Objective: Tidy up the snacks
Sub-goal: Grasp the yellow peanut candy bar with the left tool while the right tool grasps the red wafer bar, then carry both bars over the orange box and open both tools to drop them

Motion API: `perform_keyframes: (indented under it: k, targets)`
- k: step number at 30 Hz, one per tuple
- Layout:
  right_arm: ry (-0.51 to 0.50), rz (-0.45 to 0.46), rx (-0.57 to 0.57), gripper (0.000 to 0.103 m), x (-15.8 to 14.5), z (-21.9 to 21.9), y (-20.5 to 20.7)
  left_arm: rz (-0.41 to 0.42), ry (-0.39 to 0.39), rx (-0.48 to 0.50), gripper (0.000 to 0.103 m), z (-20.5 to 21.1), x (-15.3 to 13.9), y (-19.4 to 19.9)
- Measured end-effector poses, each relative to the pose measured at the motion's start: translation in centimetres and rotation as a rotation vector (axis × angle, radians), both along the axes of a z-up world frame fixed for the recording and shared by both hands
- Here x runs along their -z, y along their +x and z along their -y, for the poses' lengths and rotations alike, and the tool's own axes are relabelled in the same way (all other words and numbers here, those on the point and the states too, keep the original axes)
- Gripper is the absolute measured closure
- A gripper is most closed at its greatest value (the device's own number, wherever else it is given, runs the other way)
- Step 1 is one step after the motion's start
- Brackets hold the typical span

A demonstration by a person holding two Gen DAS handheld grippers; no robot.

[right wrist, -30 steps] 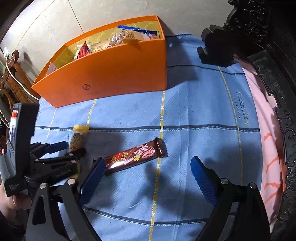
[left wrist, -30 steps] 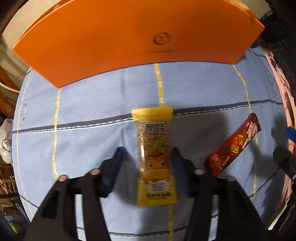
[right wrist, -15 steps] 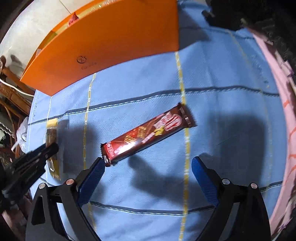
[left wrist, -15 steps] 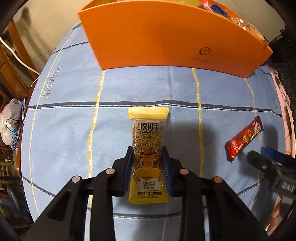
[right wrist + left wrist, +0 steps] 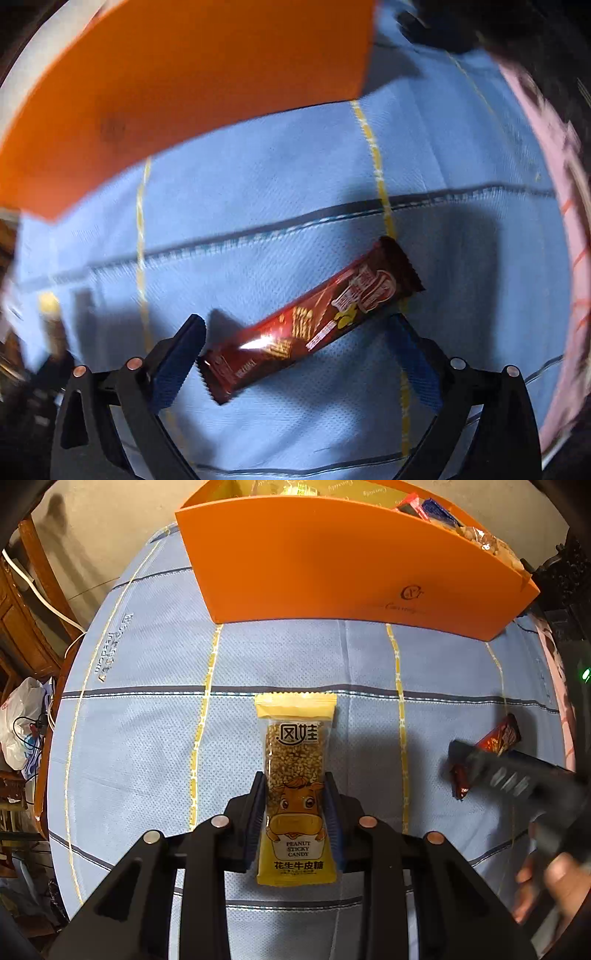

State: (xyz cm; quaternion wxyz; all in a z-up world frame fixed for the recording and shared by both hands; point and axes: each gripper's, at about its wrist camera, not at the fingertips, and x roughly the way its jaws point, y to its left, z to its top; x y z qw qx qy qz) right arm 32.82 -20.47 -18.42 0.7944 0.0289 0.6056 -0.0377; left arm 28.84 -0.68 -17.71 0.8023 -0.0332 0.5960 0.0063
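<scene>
My left gripper (image 5: 295,786) is shut on a yellow peanut candy bar (image 5: 295,775), holding it over the blue tablecloth (image 5: 147,738). The orange box (image 5: 351,565) with several snacks inside stands ahead of it. My right gripper (image 5: 295,332) is open, its jaws on either side of a dark red chocolate bar (image 5: 314,325) that lies slanted on the cloth. The chocolate bar (image 5: 498,738) and the blurred right gripper (image 5: 465,757) also show at the right of the left wrist view. The orange box (image 5: 184,92) fills the upper left of the right wrist view.
Dark carved wooden furniture (image 5: 565,590) stands at the right, with a pink patterned cloth (image 5: 554,184) along the table's right edge. A wooden cabinet, white cable and plastic bag (image 5: 22,731) are off the left side. A hand (image 5: 554,878) holds the right gripper.
My left gripper closed on the peanut candy bar and lifted it. My right gripper moved down and forward until its open jaws straddle the chocolate bar.
</scene>
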Motion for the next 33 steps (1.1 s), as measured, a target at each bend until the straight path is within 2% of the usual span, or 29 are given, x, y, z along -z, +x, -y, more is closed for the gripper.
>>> perform_keyframes:
  k: [1,4,5,6,7,12,15,17,21,22,23,27,31,33]
  targets:
    - [0.004,0.022,-0.032,0.014,-0.3,-0.4,-0.4,-0.002,-0.001,0.002,0.074,0.2,0.0,0.0]
    - [0.013,0.036,-0.079,0.044,-1.1,-0.7,-0.9,-0.008,-0.003,0.009,0.074,0.2,0.2,0.0]
    - [0.013,0.036,-0.079,0.068,-1.1,-0.7,-0.9,-0.010,-0.006,0.011,0.074,0.3,0.2,0.0]
    - [0.021,0.039,-0.086,0.080,-1.4,-0.6,-1.1,-0.009,-0.010,0.012,0.074,0.3,0.2,0.0]
    - [0.094,0.020,-0.111,0.080,-1.6,-0.1,-1.4,-0.008,-0.012,0.014,0.074,0.3,0.2,0.0]
    - [0.161,0.038,-0.145,0.080,-2.3,0.7,-2.7,0.001,-0.012,0.022,0.073,0.3,-0.2,-0.1]
    - [0.188,0.083,-0.160,0.080,-3.9,1.8,-3.2,0.010,-0.015,0.022,0.073,0.1,-0.6,-0.1]
    - [0.204,0.136,-0.172,0.080,-6.1,2.3,-3.3,0.034,-0.015,0.027,0.073,0.0,-1.7,0.0]
    - [0.219,0.252,-0.203,0.080,-10.9,3.8,-2.2,0.116,-0.042,0.039,0.073,-0.3,-5.6,0.9]
    - [0.225,0.319,-0.218,0.080,-13.6,3.3,-1.2,0.142,-0.049,0.041,0.073,-0.3,-6.9,1.2]
    - [0.225,0.319,-0.218,0.080,-13.6,3.3,-1.2,0.180,-0.052,0.042,0.073,-0.3,-8.4,1.8]
    - [0.237,0.416,-0.238,0.080,-18.1,3.4,1.4,0.271,-0.067,0.044,0.073,-0.4,-13.2,5.1]
    - [0.241,0.482,-0.243,0.079,-21.0,2.4,4.8,0.323,-0.057,0.027,0.072,-0.7,-16.0,9.7]
    - [0.228,0.492,-0.241,0.079,-20.7,1.2,6.5,0.327,-0.059,0.023,0.071,-0.5,-16.7,11.5]
